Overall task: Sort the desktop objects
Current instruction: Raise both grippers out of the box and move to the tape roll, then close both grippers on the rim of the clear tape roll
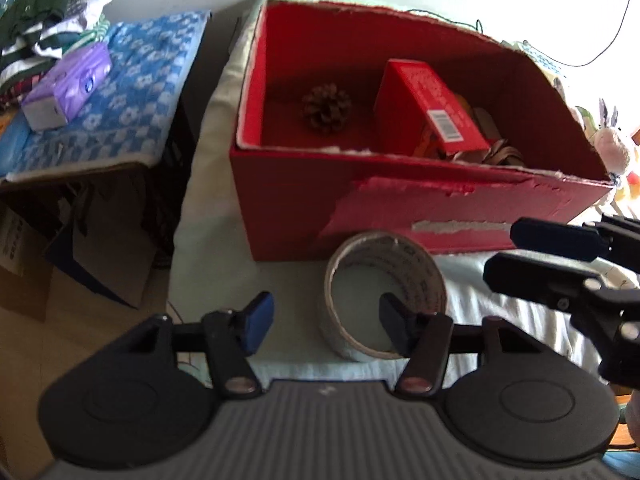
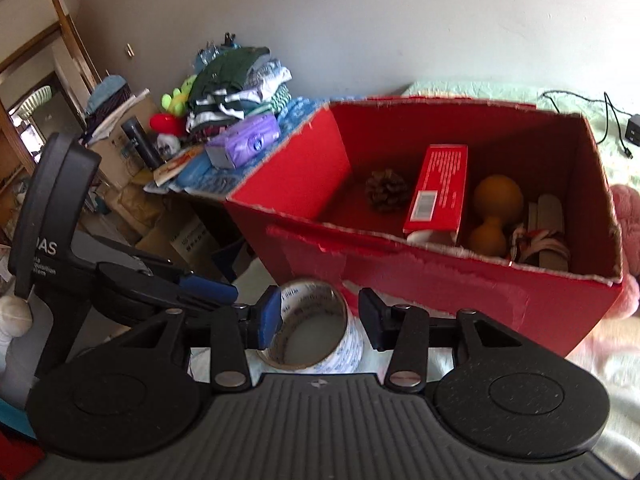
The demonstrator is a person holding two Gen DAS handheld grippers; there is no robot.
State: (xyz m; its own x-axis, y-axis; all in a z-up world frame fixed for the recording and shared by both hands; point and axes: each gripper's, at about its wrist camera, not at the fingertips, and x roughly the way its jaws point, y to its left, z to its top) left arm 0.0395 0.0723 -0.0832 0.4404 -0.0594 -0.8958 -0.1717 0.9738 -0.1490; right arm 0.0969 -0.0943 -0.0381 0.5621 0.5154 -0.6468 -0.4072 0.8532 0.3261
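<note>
While the white roll of clear packing tape [image 1: 383,296] lies just before the torn red cardboard box [image 1: 420,208], I hold my left gripper [image 1: 326,326] and right gripper [image 2: 320,316] spread wide, gripping nothing.

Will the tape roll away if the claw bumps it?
Probably not: the tape lies flat on its side on soft cloth, so it would likely slide, not roll. Its hollow ring looks stiff and fairly light. If tipped onto its edge, it might roll.
</note>
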